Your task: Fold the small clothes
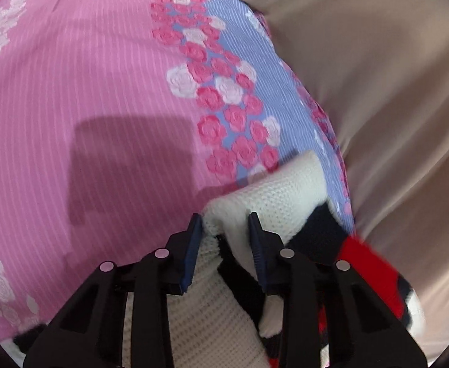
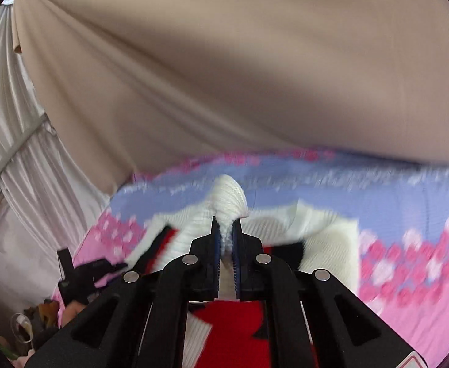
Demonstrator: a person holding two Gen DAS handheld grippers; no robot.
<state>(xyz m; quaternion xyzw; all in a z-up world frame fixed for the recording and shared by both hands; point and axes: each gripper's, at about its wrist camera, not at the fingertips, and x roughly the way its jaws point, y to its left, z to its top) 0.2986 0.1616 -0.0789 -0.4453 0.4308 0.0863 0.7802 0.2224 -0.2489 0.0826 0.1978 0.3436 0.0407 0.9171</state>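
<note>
Both grippers are on the knit sweater (image 2: 331,239) now, a small cream garment with red and black patches, lying on the pink and lilac rose-print bedspread (image 1: 86,92) with a beige curtain (image 2: 224,61) hanging behind; the right gripper (image 2: 227,233) has its jaws nearly together, pinching a bunched ridge of cream knit that pokes up past the tips, and the blur in that view suggests the cloth is on the move; the left gripper (image 1: 226,224) sits part-way closed with a fold of the same cream knit between its blue pads (image 1: 193,239); the left pad is against the cloth, but whether the right pad presses or merely brackets it I cannot tell for sure; in the right wrist view the other gripper shows as a dark shape at lower left, low against the bedspread; the step in hand looks like the pick-up of two points of the garment to lift it and spread it for the first fold; next, I'd judge, both grips must hold while the hands draw apart so the knit hangs flat; the risk is a bunched pinch taking several layers, or the looser left hold slipping.
</note>
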